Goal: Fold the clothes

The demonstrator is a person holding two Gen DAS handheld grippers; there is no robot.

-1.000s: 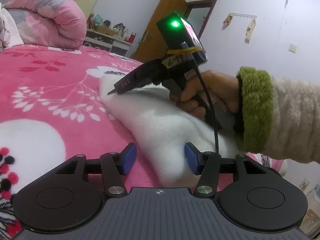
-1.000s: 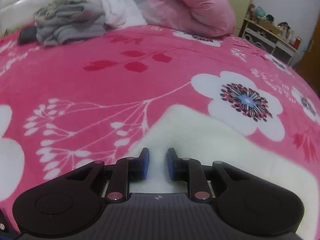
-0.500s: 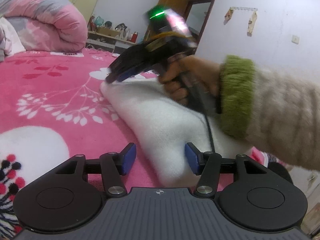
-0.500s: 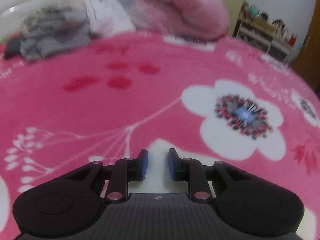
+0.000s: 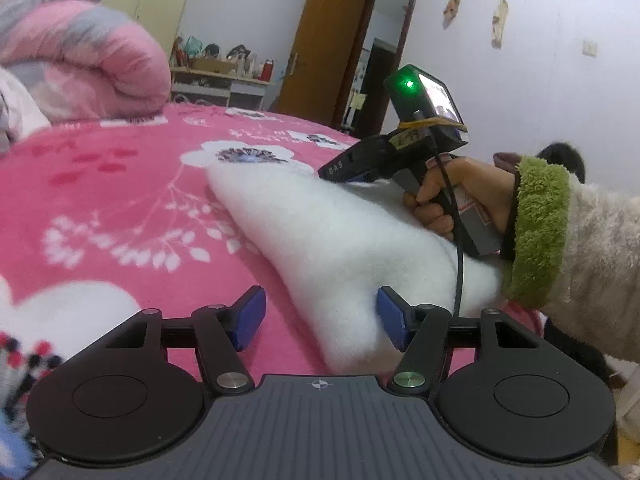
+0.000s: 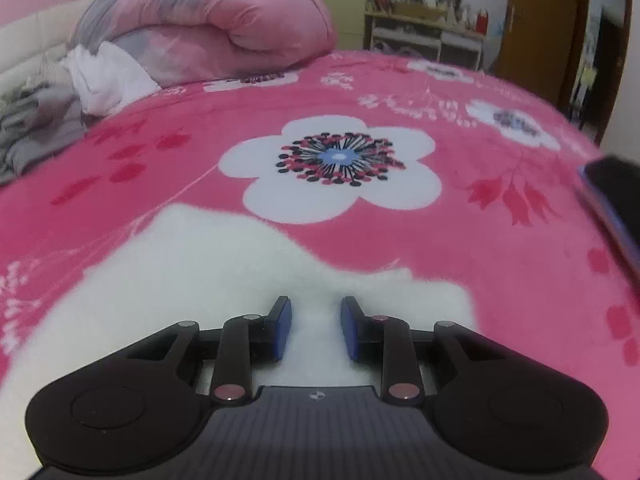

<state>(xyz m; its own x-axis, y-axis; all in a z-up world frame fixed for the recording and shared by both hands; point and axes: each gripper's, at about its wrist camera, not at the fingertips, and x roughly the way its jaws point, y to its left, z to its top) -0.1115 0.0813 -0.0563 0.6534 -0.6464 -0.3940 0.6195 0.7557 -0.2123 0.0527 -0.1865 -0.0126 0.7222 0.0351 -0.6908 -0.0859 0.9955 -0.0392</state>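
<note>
A folded white fleece garment [image 5: 332,240] lies on the pink flowered bedspread [image 5: 120,200]. My left gripper [image 5: 320,318] is open, its jaws wide apart at the garment's near end, with the right pad touching the fleece. My right gripper [image 6: 314,328] is open with a narrow gap and hovers over the white garment [image 6: 200,272], holding nothing. In the left wrist view the right gripper [image 5: 352,172] is held in a hand above the garment's far side.
A rolled pink and grey quilt [image 6: 224,24] and a pile of grey and white clothes [image 6: 52,96] lie at the bed's head. A dark phone [image 6: 616,196] lies at the right. A shelf [image 5: 220,76] and wooden door [image 5: 320,40] stand beyond.
My right gripper has swung right and come down over the garment's far side, and its jaws opened slightly wider. My left gripper has stayed put and open.
</note>
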